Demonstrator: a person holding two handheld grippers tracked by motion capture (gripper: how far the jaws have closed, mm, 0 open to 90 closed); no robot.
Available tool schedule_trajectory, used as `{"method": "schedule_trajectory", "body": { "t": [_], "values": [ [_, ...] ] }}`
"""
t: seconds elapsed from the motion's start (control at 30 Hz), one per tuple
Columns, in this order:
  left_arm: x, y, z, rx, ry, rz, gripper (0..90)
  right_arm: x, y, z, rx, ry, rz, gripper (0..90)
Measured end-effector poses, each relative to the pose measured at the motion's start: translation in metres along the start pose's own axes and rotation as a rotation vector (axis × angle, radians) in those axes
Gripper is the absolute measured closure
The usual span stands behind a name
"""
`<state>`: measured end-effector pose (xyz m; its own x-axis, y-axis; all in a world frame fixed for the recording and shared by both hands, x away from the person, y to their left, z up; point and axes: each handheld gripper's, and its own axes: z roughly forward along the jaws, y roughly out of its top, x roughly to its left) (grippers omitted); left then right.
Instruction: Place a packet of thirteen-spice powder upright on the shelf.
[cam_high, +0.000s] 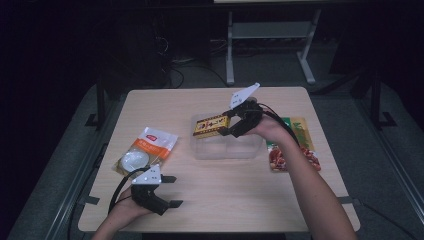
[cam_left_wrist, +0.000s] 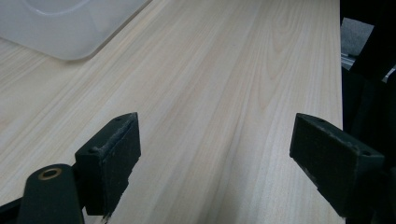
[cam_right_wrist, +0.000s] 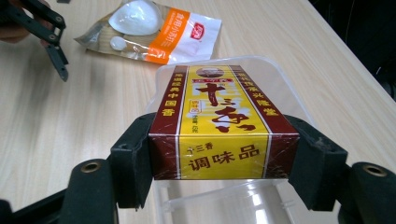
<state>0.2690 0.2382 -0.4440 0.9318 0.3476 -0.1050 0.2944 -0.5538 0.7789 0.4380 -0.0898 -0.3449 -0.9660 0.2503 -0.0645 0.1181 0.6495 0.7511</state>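
Note:
A yellow and maroon box with Chinese print hangs above a clear plastic tub in the middle of the table. My right gripper is shut on the near end of that box, a jaw pressing each side. Near the front left edge my left gripper stands open over bare wood, nothing between its jaws. A corner of the clear tub lies far off in the left gripper view.
A white and orange pouch lies on the table left of the tub. A green and red snack bag lies right of it, partly under the right forearm. The table's front edge is close to the left hand.

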Motion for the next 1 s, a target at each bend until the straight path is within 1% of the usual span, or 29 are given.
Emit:
{"method": "schedule_trajectory", "body": {
  "t": [0.07,0.1,0.13,0.17,0.2,0.3,0.33,0.37,0.43,0.5,0.53,0.6,0.63,0.67,0.73,0.77,0.87,0.93,0.97,1.0],
  "values": [
    [0.001,-0.001,0.000,0.006,0.002,0.002,15.9,0.000,0.001,0.003,-0.008,0.000,0.006,31.7],
    [0.001,-0.001,0.000,0.007,0.000,0.001,16.0,-0.002,0.002,0.004,-0.009,-0.004,-0.010,31.7],
    [0.001,-0.001,0.000,0.007,0.001,0.000,16.0,-0.002,0.002,0.005,-0.012,-0.004,-0.003,31.7],
    [0.001,-0.001,0.000,0.007,0.000,-0.002,16.0,-0.002,0.002,0.006,-0.008,-0.008,-0.007,31.7],
    [0.001,-0.001,0.000,0.007,0.000,-0.001,16.0,-0.001,0.003,0.007,-0.010,-0.006,0.004,31.6],
    [0.001,-0.001,0.001,0.009,-0.002,-0.005,15.9,-0.002,0.002,0.011,0.006,-0.014,-0.004,31.6],
    [0.001,-0.001,0.001,0.012,-0.004,-0.004,16.0,-0.004,0.002,0.013,0.005,-0.017,-0.022,31.6],
    [0.001,-0.001,0.001,0.014,-0.005,-0.002,16.0,-0.004,0.002,0.014,0.001,-0.016,-0.018,31.6],
    [0.001,-0.001,0.001,0.017,-0.006,-0.001,15.9,-0.005,0.003,0.015,0.001,-0.019,-0.025,31.6],
    [0.001,-0.001,0.001,0.018,-0.006,-0.001,16.0,-0.004,0.004,0.016,-0.004,-0.016,-0.012,31.5],
    [0.001,-0.001,0.001,0.019,-0.007,-0.002,16.0,-0.005,0.004,0.017,-0.004,-0.020,-0.024,31.5],
    [0.001,-0.001,0.001,0.018,-0.007,-0.004,16.0,-0.003,0.005,0.017,-0.004,-0.015,0.017,31.5],
    [0.001,-0.001,0.001,0.017,-0.008,-0.005,16.0,-0.004,0.005,0.018,-0.007,-0.013,0.004,31.5],
    [0.002,-0.001,0.001,0.017,-0.009,-0.006,16.0,-0.006,0.005,0.019,-0.008,-0.019,-0.021,31.5],
    [0.001,-0.001,0.001,0.018,-0.010,-0.010,16.0,-0.007,0.006,0.020,-0.015,-0.022,-0.023,31.5],
    [0.001,-0.002,0.002,0.016,-0.010,-0.011,16.0,-0.006,0.006,0.020,-0.014,-0.020,-0.005,31.5],
    [0.001,-0.001,0.001,0.016,-0.015,-0.011,16.0,-0.006,0.007,0.021,-0.023,-0.024,-0.004,31.5],
    [0.001,-0.001,0.001,0.008,-0.017,-0.018,15.9,-0.006,0.008,0.022,-0.032,-0.025,0.007,31.5],
    [0.002,-0.002,0.001,0.002,-0.019,-0.022,16.0,-0.007,0.009,0.022,-0.034,-0.025,-0.001,31.5],
    [0.002,-0.002,0.000,0.000,-0.020,-0.025,16.0,-0.007,0.009,0.022,-0.035,-0.024,0.003,31.5]
  ]
}}
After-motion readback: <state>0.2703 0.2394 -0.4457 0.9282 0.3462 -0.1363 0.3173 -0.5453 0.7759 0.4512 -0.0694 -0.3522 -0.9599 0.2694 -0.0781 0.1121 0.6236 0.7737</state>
